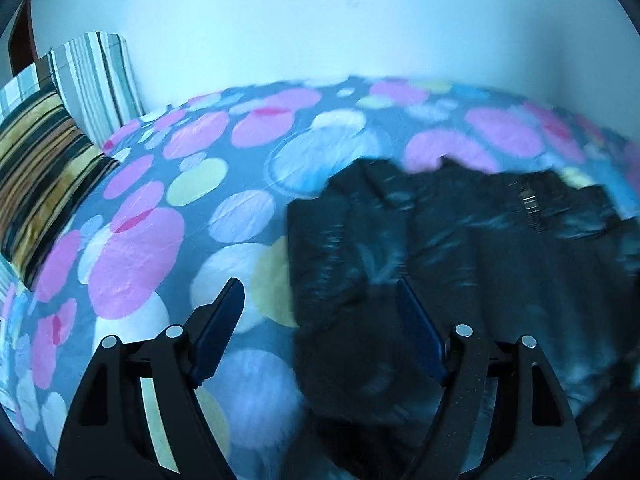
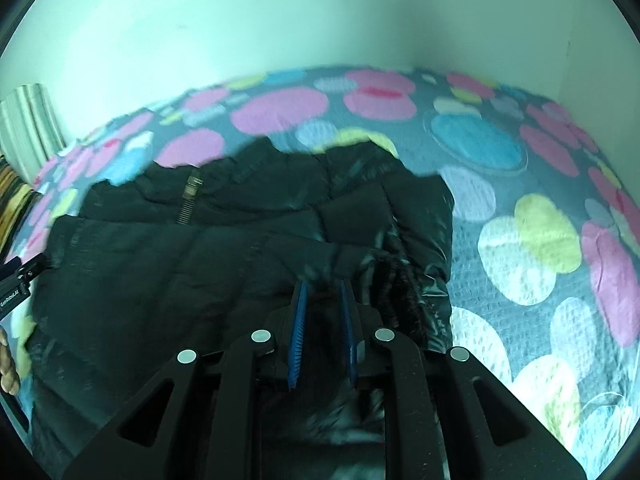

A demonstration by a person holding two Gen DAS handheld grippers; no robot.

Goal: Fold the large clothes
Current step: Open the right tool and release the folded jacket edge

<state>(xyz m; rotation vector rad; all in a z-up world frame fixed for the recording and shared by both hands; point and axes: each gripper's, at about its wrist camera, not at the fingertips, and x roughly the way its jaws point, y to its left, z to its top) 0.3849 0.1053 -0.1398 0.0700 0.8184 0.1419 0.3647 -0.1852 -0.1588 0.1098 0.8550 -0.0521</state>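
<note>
Holding: right gripper (image 2: 323,286) nearly pressed together, blue pads pinching a fold of the black puffer jacket (image 2: 240,264) near its furry trim (image 2: 396,292)
Left tool: left gripper (image 1: 320,292) spread wide, nothing between the pads, hovering over the jacket's left edge
Jacket place: lying on the spotted bedspread (image 2: 532,240), roughly mid-bed, collar end toward the far wall; zipper (image 2: 188,200) showing near the top
Handling: judged soft, bulky, light; shiny shell looks slippery, filling springs back, so folds may not stay flat
Grip advice: take seams, hem or sleeve cuff, a thick bunch, not the slick flat panel; avoid the zipper pull
Risk: fabric sliding out of a shallow pinch
Far left: striped pillows (image 1: 52,184) at the bed's head edge, against the wall (image 1: 320,20)
Blur: both views smeared, fine detail unclear
</note>
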